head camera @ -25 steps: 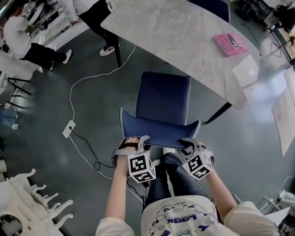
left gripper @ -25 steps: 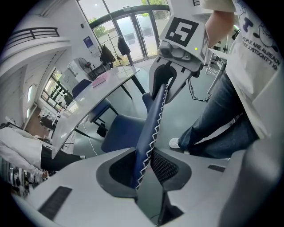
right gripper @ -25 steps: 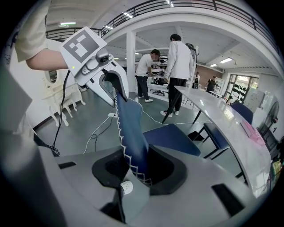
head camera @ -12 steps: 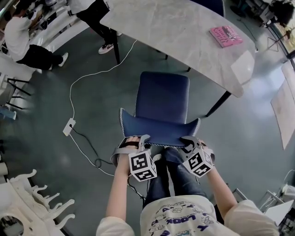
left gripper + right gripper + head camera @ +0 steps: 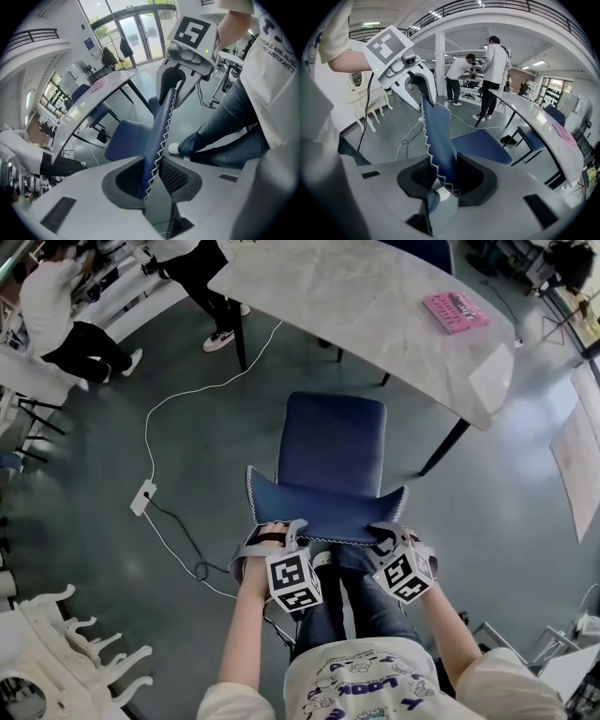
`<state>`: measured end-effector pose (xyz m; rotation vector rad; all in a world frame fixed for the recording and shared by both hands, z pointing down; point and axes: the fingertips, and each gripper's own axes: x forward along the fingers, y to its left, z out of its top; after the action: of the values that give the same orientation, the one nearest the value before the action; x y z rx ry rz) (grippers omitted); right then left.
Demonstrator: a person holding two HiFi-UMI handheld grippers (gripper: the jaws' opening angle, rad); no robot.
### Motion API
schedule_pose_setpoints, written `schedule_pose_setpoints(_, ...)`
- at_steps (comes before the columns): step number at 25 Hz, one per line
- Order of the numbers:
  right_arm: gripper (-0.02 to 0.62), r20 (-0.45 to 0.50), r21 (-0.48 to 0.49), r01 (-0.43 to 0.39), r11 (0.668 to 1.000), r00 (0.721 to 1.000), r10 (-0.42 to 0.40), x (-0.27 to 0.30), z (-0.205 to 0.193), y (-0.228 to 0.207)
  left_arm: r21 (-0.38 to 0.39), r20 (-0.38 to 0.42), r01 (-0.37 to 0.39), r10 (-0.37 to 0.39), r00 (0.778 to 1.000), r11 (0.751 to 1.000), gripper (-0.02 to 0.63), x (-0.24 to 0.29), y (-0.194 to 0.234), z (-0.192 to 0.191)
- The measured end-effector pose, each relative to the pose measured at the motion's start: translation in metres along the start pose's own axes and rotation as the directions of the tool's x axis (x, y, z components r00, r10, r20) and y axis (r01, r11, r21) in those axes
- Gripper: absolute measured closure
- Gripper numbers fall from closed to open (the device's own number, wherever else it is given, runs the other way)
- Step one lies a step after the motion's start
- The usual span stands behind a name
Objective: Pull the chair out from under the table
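Observation:
A dark blue upholstered chair (image 5: 330, 448) with white zigzag stitching stands on the grey floor, its whole seat out from under the grey marble-look table (image 5: 356, 306). My left gripper (image 5: 286, 532) is shut on the left end of the chair's backrest top (image 5: 159, 136). At the right end of the same backrest (image 5: 438, 140) my right gripper (image 5: 382, 538) is also shut. Each gripper view shows the padded edge pinched between the jaws, with the other gripper at its far end. The person's legs stand just behind the backrest.
A pink book (image 5: 457, 311) lies on the table's far right. A white cable and power strip (image 5: 142, 497) run across the floor at left. People stand at the upper left (image 5: 66, 315). White ornate furniture (image 5: 66, 652) sits at the lower left, and a second blue chair (image 5: 539, 136) stands under the table.
The chair has slid back toward the person, away from the table, with both grippers holding the backrest. The gap between seat and table edge has widened.

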<state>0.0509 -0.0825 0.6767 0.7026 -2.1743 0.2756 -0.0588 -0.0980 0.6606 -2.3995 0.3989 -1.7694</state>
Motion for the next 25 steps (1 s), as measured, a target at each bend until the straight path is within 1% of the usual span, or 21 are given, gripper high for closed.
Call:
schedule_pose_setpoints(13, 0.479, -0.006, 0.006, 0.008, 1.000, 1.000, -0.008, -0.009, -0.015, 0.036, 0.000, -0.010, 0.012, -0.012, 1.000, 1.000, 0.488, -0.009, -0.037, -0.009)
schedule_pose_setpoints(21, 0.479, -0.005, 0.013, 0.007, 1.000, 1.000, -0.007, -0.012, -0.016, 0.044, 0.010, -0.014, 0.016, -0.016, 1.000, 1.000, 0.488, -0.015, -0.042, -0.012)
schedule_pose_setpoints(25, 0.474, -0.001, 0.020, 0.002, 1.000, 1.000, -0.002, -0.012, -0.015, 0.044, -0.019, -0.002, 0.019, -0.019, 1.000, 1.000, 0.483, -0.015, -0.041, -0.012)
